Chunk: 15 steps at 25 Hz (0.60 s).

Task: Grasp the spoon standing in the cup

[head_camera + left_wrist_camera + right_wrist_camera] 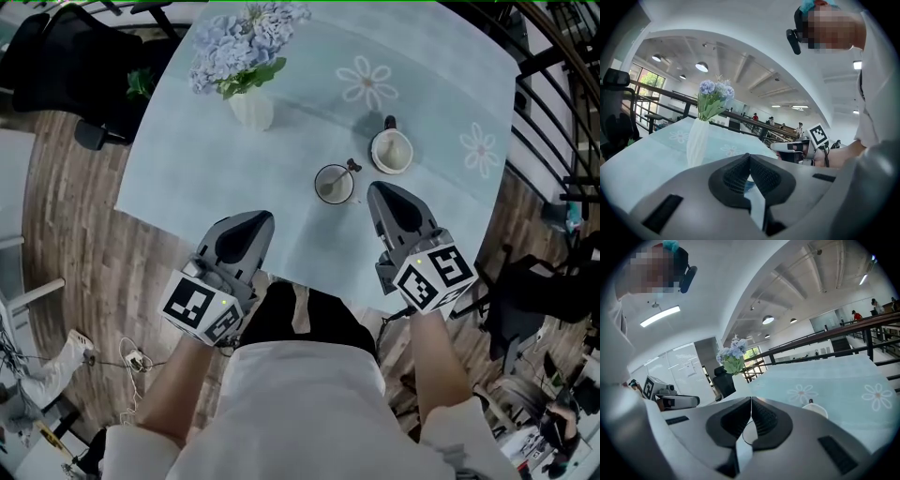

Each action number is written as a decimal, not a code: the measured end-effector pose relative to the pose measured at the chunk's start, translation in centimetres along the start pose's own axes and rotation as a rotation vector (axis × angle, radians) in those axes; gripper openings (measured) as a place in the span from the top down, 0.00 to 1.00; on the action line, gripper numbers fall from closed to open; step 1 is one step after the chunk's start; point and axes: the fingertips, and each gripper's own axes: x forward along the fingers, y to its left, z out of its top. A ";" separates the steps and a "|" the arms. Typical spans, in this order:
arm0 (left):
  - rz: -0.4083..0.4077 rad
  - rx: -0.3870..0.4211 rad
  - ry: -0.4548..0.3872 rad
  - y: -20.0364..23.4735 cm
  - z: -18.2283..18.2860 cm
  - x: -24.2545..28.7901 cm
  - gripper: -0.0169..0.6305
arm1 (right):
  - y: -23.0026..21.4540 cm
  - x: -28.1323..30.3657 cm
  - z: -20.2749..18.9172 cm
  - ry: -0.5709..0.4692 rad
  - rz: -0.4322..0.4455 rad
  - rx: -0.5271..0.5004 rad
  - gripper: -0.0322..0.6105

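Observation:
On the pale blue tablecloth a small white cup (pixel 333 185) holds a spoon (pixel 352 167), whose handle leans out to the right. Just right of that cup and a little nearer, my right gripper (pixel 376 189) hovers with its jaws shut and empty; its tip is close to the cup's rim without touching. In the right gripper view the pads meet at the tip (pixel 751 398). My left gripper (pixel 263 218) sits at the table's near edge, left of the cup, also shut on nothing (pixel 749 154).
A second white cup (pixel 392 151) stands behind and to the right of the first and shows again over the right jaw (pixel 815 408). A white vase of blue flowers (pixel 251 103) stands at the back left. Dark chairs and railings surround the table (pixel 187 178).

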 end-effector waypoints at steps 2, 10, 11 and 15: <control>0.003 -0.008 0.008 0.2 -0.4 0.2 0.95 | -0.7 0.6 -0.3 0.008 -0.007 0.004 0.92; 0.016 -0.035 0.042 1.1 -2.4 0.6 0.95 | -2.5 2.5 -2.1 0.042 -0.022 0.005 0.92; 0.016 -0.038 0.047 1.1 -2.7 0.6 0.95 | -2.6 2.7 -2.3 0.045 -0.023 0.005 0.91; 0.015 -0.049 0.064 1.5 -3.7 0.8 0.95 | -3.2 3.4 -3.0 0.055 -0.024 0.012 0.91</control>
